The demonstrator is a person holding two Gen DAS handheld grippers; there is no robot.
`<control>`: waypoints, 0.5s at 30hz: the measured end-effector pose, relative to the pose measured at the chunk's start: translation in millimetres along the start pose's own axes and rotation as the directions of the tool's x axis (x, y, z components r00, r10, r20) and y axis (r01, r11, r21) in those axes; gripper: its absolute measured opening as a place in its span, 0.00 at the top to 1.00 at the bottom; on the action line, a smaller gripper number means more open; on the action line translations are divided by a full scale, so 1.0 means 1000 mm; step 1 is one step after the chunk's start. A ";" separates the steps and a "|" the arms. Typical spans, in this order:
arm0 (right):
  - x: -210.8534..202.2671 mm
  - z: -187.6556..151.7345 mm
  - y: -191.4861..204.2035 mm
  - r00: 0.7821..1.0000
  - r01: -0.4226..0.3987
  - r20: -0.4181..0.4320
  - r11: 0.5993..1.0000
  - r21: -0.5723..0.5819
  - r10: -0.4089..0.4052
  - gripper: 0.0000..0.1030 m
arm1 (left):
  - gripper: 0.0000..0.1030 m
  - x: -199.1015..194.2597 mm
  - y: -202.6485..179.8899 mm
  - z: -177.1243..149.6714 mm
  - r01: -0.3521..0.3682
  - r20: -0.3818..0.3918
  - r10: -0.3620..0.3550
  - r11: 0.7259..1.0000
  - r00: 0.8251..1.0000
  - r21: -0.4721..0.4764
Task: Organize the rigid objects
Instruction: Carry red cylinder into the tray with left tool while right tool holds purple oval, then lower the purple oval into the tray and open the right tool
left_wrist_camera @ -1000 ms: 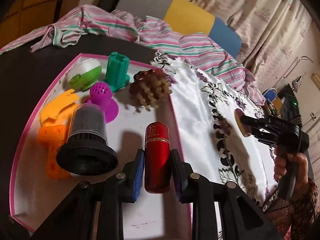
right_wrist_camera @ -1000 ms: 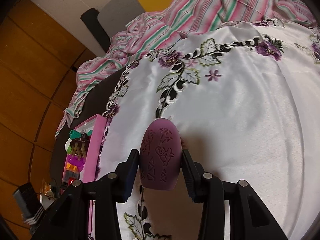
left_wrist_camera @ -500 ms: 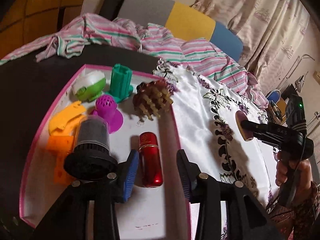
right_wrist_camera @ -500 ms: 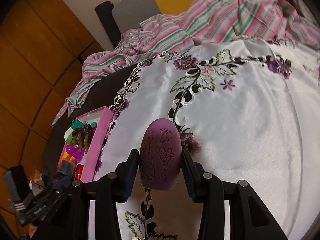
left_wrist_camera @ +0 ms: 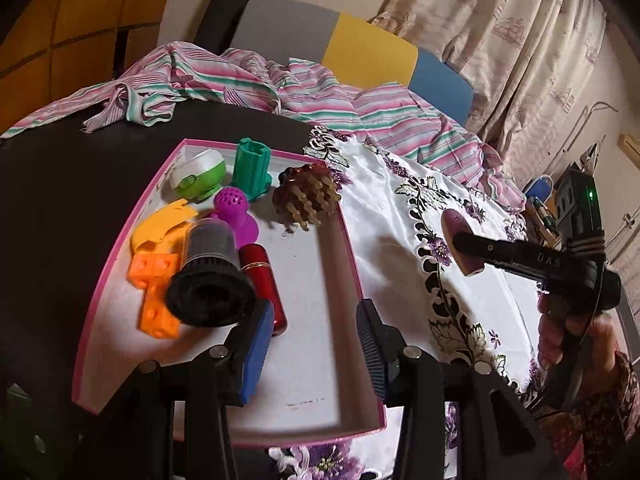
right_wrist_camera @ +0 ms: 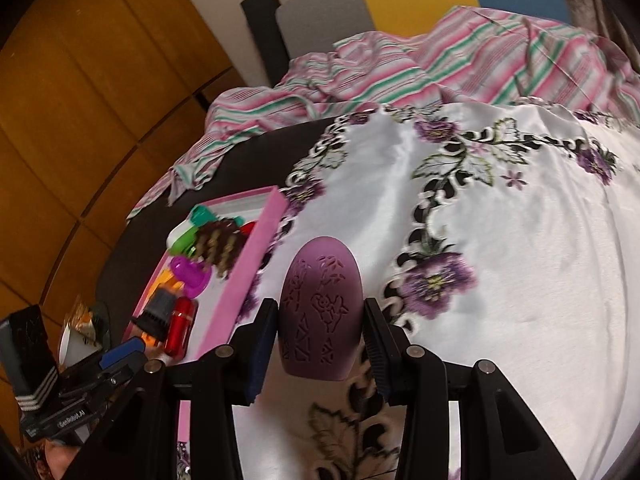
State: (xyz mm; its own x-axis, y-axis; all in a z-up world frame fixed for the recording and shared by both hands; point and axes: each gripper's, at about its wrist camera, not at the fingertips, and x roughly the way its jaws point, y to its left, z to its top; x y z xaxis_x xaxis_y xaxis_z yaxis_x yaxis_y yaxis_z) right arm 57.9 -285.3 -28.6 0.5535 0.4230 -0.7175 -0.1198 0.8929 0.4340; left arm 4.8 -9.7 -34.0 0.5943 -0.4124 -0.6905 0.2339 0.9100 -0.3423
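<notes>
A pink-rimmed tray [left_wrist_camera: 352, 248] holds a red cylinder [left_wrist_camera: 262, 276], a black cone-shaped part [left_wrist_camera: 210, 280], orange blocks [left_wrist_camera: 154, 280], a purple suction piece [left_wrist_camera: 236, 216], a green post [left_wrist_camera: 252, 168], a green-white case [left_wrist_camera: 198, 174] and a brown spiky piece [left_wrist_camera: 306, 194]. My left gripper [left_wrist_camera: 314, 344] is open and empty over the tray's near end, just right of the red cylinder. My right gripper [right_wrist_camera: 320, 340] is shut on a purple embossed oval [right_wrist_camera: 320, 300] above the floral cloth, right of the tray [right_wrist_camera: 256, 252]. It also shows in the left wrist view [left_wrist_camera: 460, 240].
A white cloth with purple flowers [right_wrist_camera: 500, 260] covers the right part of the dark table [left_wrist_camera: 60, 200]. A striped pink-green garment [left_wrist_camera: 248, 84] lies along the far edge. A chair back [left_wrist_camera: 360, 48] and curtain [left_wrist_camera: 500, 40] stand behind.
My left gripper opened, let go of the red cylinder, which now lies in the tray, and drew back. My right gripper carried the purple oval closer to the tray.
</notes>
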 end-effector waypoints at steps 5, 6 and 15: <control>-0.001 -0.009 0.019 0.999 -0.035 -0.004 0.999 -0.024 0.035 0.58 | 0.58 -0.008 0.004 -0.003 -0.032 0.010 0.032 0.999 0.999 0.007; -0.001 -0.011 0.022 0.999 -0.044 -0.007 0.999 -0.024 0.044 0.58 | 0.58 -0.010 0.004 -0.003 -0.043 0.016 0.042 0.999 0.999 0.010; 0.007 -0.032 0.069 0.989 -0.140 -0.055 0.988 -0.069 0.137 0.58 | 0.49 -0.030 0.021 -0.004 -0.085 0.053 0.086 0.996 0.995 -0.020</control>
State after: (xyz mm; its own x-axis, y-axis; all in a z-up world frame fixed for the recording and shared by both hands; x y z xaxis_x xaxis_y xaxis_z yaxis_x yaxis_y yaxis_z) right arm 26.9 -215.4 -21.2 0.4855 0.5489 -0.6804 -0.2525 0.8332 0.4920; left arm -11.1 21.6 -23.4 0.6517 -0.3302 -0.6828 0.1672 0.9406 -0.2954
